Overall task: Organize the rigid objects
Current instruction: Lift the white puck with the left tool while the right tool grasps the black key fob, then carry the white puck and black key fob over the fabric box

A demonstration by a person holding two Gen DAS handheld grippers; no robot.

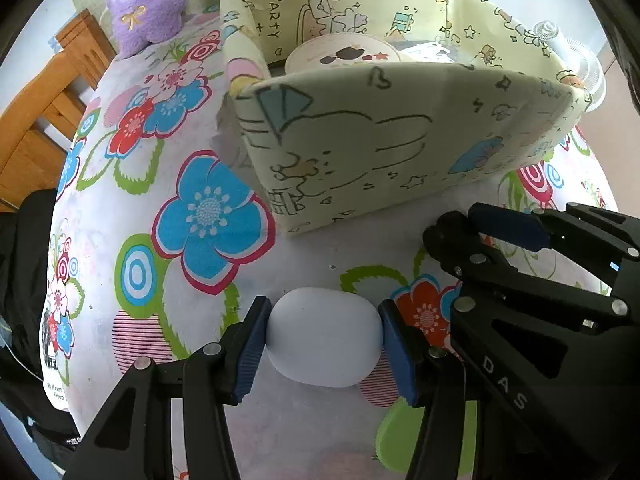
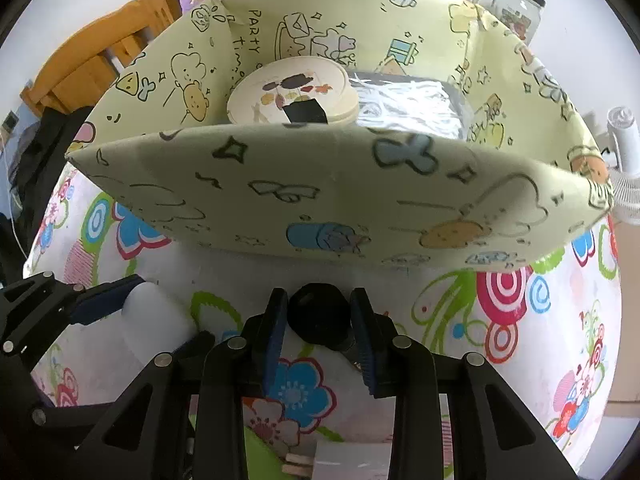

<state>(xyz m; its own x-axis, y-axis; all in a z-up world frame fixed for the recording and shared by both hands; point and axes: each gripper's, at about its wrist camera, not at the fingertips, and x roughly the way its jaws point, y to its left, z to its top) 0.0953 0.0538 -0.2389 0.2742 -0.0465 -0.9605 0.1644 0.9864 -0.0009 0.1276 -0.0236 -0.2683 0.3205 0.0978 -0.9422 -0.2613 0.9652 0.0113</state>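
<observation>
Blue pads of the left hand-held gripper point(image 1: 324, 344) press both sides of a white case point(image 1: 323, 338), a smooth rounded thing like a bar of soap, low over the flowered bench point(image 1: 208, 208). It looks hard and light, but glossy; held across its widest bulge, it could squirt out if the squeeze goes off-centre, so a grip at the middle is the safest.

At 3 o'clock from it, the right hand-held gripper point(image 2: 320, 326) has closed to a narrow gap around a black knob point(image 2: 319, 314), round-topped with a stub below. That piece seems stiff and matte, less slippery; the pads catch it at the sides of the head, which looks secure enough. In the right wrist view the white case sits at 9 o'clock.

At 12 o'clock from both stands a yellow box point(image 2: 320, 200) with cartoon print, its near wall just beyond the fingertips. Inside lie a round lid point(image 2: 294, 94) and a clear tray point(image 2: 408, 106) touching it. Its walls look thin and may flex if bumped. I'd judge both pieces are bound for it, neither yet over the rim. A purple plush point(image 1: 140, 4) sits at 11 o'clock, well apart.
</observation>
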